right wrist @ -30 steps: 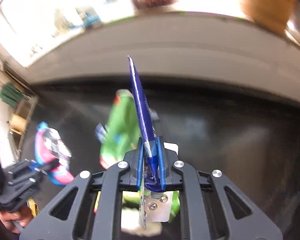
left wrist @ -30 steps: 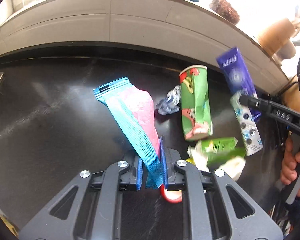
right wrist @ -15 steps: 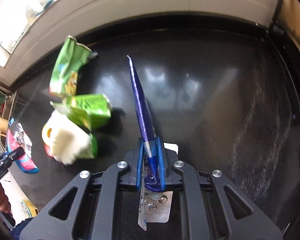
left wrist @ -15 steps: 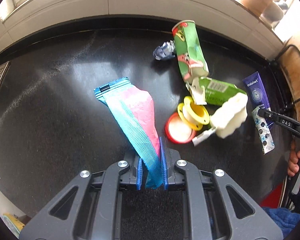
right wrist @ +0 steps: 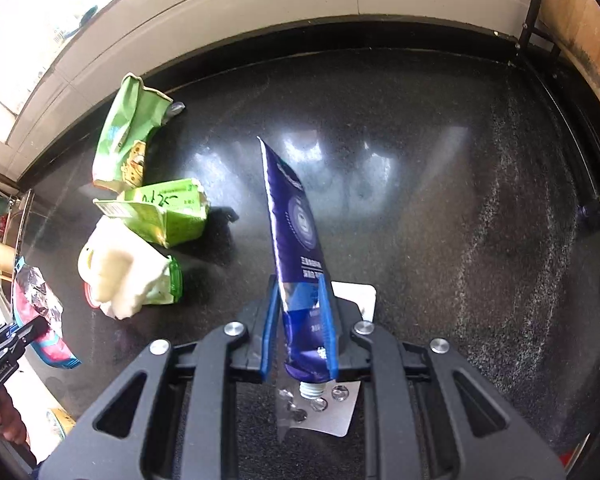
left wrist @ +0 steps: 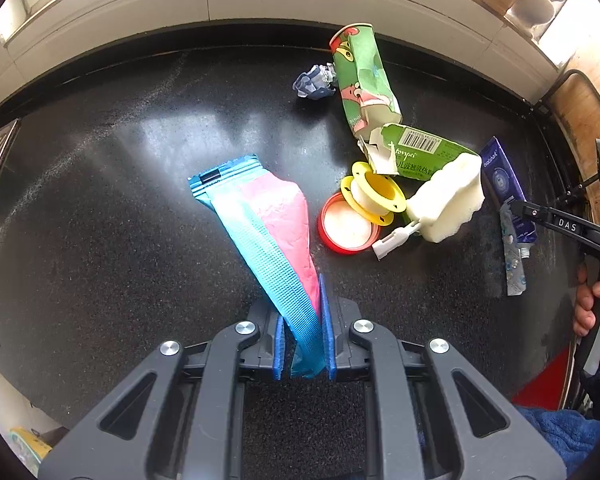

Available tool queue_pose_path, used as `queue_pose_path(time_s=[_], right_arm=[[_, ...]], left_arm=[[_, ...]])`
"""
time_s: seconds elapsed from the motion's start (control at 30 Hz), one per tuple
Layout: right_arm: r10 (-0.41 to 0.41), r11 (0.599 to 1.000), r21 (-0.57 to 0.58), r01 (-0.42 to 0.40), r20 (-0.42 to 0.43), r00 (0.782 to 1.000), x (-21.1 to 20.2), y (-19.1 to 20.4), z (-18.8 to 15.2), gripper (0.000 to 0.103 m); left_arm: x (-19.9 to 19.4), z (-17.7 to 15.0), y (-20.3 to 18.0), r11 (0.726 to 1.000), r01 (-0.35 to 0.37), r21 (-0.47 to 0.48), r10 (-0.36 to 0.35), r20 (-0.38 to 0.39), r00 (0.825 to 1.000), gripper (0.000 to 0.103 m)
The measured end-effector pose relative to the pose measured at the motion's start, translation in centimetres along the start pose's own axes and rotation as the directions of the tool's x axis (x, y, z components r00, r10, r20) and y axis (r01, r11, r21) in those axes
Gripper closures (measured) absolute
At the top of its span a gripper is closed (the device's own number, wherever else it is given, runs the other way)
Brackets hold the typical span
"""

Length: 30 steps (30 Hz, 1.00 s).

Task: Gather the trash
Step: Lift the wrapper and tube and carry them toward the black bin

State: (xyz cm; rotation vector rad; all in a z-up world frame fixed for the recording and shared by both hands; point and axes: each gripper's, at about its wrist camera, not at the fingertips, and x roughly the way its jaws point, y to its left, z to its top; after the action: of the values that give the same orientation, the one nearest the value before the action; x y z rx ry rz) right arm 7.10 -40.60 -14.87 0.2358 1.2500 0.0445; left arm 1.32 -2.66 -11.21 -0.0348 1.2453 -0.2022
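Down at the near edge of the black counter (left wrist: 100,220), the left gripper (left wrist: 303,344) is clenched on the lower end of a pink-and-blue wrapper (left wrist: 268,232), which juts up and away from the jaws. Meanwhile the right gripper (right wrist: 298,336) has its jaws opening, a blue tube (right wrist: 296,232) between the pads with its cap end nearest the camera; a blister pack (right wrist: 320,412) lies beneath. Other trash sits between them: sponge (left wrist: 448,204), green carton (left wrist: 420,148), red lid (left wrist: 346,230).
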Motion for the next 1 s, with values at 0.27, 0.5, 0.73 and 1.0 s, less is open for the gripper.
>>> queue_pose_path(time_s=[0.27, 0.5, 0.73, 1.0], right_arm=[[-0.01, 0.999, -0.042, 0.012, 0.038, 0.999, -1.9, 1.1, 0.8, 0.094], [0.021, 0.995, -0.096, -0.013, 0.087, 0.996, -4.3, 3.9, 1.3, 0.094], [0.098, 0.977, -0.199, -0.077, 0.096, 0.991, -6.1, 8.9, 1.6, 0.094], [0.278, 0.832, -0.492, -0.257, -0.032, 0.96, -6.2, 23.2, -0.7, 0.094]], left_arm=[[-1.1, 0.2, 0.3, 1.0, -0.008, -0.005, 0.008, 0.028, 1.0, 0.089], [-1.5, 0.3, 0.9, 1.0, -0.017, -0.021, 0.017, 0.035, 0.999, 0.089], [-2.7, 0.1, 2.4, 0.998, -0.051, -0.037, 0.054, 0.064, 0.996, 0.089], [-5.9, -3.0, 8.3, 0.979, -0.141, -0.145, 0.158, 0.114, 0.981, 0.089]])
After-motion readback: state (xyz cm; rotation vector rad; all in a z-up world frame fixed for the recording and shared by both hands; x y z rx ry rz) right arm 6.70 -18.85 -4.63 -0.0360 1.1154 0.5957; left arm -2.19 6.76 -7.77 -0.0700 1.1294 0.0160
